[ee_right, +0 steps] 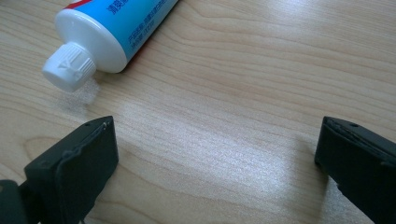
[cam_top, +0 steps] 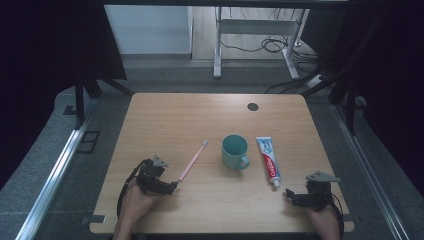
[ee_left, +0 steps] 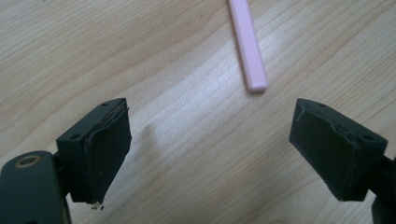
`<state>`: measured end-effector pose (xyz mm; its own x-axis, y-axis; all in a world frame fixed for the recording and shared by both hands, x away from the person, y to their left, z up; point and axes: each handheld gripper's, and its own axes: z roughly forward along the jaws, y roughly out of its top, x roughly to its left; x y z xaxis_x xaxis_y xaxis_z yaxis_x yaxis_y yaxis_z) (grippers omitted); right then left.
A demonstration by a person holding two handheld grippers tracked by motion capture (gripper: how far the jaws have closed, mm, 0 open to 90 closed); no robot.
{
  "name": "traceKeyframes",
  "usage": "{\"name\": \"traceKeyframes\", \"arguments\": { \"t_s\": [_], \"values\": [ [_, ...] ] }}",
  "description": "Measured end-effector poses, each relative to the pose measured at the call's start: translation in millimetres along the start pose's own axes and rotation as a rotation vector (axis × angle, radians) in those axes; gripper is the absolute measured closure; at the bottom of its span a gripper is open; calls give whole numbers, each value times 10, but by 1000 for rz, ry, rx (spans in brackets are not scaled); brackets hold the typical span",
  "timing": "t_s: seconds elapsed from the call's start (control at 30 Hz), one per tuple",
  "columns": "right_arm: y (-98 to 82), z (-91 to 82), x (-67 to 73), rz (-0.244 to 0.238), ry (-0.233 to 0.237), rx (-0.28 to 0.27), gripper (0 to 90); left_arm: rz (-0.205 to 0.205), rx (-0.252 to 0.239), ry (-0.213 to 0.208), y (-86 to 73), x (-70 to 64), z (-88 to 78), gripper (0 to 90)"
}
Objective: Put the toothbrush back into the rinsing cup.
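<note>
A pink toothbrush (cam_top: 193, 160) lies slanted on the wooden table (cam_top: 200, 115), left of a teal mug (cam_top: 234, 151). A toothpaste tube (cam_top: 268, 160) with a white cap lies to the right of the mug. My left gripper (cam_top: 175, 186) sits just short of the toothbrush's handle end, jaws open. In the left gripper view the pink handle end (ee_left: 247, 46) lies beyond the gripper (ee_left: 210, 144), with only bare wood between the jaws. My right gripper (cam_top: 289, 194) rests near the front right corner, open. Its own view shows the tube's cap end (ee_right: 116, 28) ahead and left of the gripper (ee_right: 215, 163).
A small black round mark (cam_top: 252, 106) sits near the table's far edge. Dark curtains and metal rails flank the table. A white desk frame with cables stands on the floor beyond it.
</note>
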<state>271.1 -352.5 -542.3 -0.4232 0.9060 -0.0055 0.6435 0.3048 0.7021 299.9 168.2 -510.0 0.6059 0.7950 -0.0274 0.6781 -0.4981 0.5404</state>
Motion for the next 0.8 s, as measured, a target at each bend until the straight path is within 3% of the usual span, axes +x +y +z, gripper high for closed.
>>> {"name": "traceKeyframes", "arguments": {
  "t_s": [0.5,0.8],
  "values": [
    [0,0,0,0,0,0,0,30,177,-49,459,-3,146,151],
    [0,1,0,0,0,0,0,57,267,-52,758,-49,285,215]
  ]
}}
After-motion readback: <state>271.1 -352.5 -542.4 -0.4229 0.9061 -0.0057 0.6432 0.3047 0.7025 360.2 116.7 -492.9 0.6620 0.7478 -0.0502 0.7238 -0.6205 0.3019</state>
